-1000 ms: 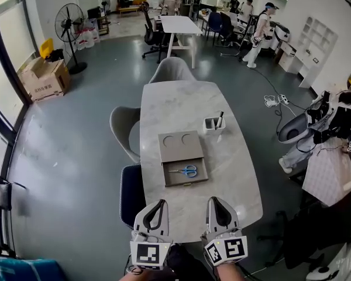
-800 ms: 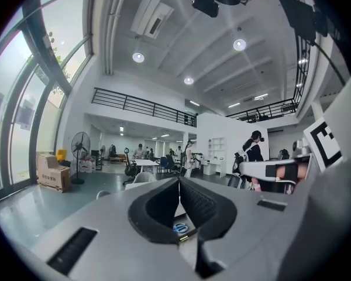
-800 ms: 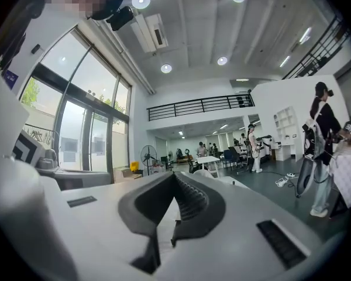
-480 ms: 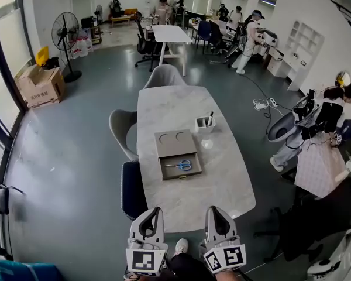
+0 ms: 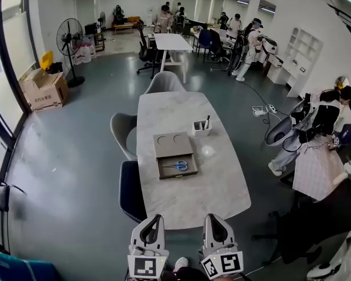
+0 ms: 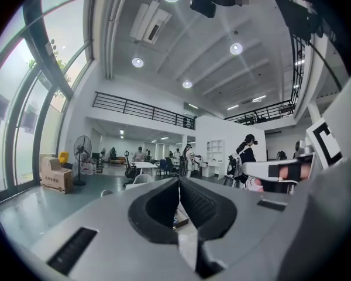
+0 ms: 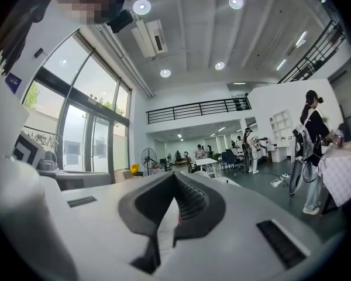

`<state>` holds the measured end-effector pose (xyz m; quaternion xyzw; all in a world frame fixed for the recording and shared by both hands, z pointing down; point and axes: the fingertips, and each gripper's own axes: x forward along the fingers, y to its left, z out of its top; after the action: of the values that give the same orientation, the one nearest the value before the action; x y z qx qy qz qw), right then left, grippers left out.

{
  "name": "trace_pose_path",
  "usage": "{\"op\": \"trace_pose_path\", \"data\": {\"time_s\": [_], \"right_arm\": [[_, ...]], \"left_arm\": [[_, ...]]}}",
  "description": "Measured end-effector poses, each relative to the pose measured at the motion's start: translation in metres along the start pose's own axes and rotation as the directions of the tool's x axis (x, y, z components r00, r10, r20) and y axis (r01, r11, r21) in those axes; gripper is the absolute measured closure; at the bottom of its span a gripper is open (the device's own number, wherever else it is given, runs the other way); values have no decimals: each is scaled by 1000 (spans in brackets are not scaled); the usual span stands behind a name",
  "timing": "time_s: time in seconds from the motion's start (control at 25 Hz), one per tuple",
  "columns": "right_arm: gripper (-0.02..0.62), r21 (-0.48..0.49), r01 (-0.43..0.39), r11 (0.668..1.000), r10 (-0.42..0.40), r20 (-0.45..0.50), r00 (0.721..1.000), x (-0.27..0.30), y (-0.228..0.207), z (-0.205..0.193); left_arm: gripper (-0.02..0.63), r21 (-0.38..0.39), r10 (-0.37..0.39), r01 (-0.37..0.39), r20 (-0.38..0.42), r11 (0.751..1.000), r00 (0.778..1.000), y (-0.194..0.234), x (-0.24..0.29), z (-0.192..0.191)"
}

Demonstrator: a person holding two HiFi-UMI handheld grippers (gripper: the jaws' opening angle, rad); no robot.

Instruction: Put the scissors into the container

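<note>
As they hang at the bottom middle of the head view, the left gripper [image 5: 157,220] and the right gripper [image 5: 213,219] are both closed. Each gripper view shows its two jaws pressed together with nothing between them. Each one has a cube with black and white squares on it, close to the bottom edge.

Just above them in the frame is the near end of a long white table [image 5: 187,201]. A flat brown tray [image 5: 171,149] lies in the middle of the frame, on the table. The scissors [image 5: 176,165] lie in the lower, sunken part of the tray, with their blue handles to the right. They are well apart from both grippers.

The white container [image 5: 199,128] stands on the table, up and to the right of the tray. A dark pen [image 5: 206,122] sticks out of it.

A dark blue chair [image 5: 130,189] stands at the left side of the table. A fan [image 5: 69,37] stands at the upper left.
</note>
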<state>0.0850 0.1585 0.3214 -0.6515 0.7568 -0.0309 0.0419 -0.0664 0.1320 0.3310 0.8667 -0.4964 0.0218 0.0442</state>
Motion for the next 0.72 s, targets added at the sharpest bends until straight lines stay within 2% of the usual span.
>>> {"op": "trace_pose_path", "data": {"time_s": [0.24, 0.72], "right_arm": [[600, -11, -24, 1000, 24, 5, 1000, -13, -5, 4], [600, -14, -41, 999, 42, 11, 999, -25, -12, 10]], "left_arm": [[591, 3, 5, -5, 7, 1000, 1000, -22, -6, 2], [591, 11, 28, -28, 28, 1000, 999, -40, -13, 10]]}}
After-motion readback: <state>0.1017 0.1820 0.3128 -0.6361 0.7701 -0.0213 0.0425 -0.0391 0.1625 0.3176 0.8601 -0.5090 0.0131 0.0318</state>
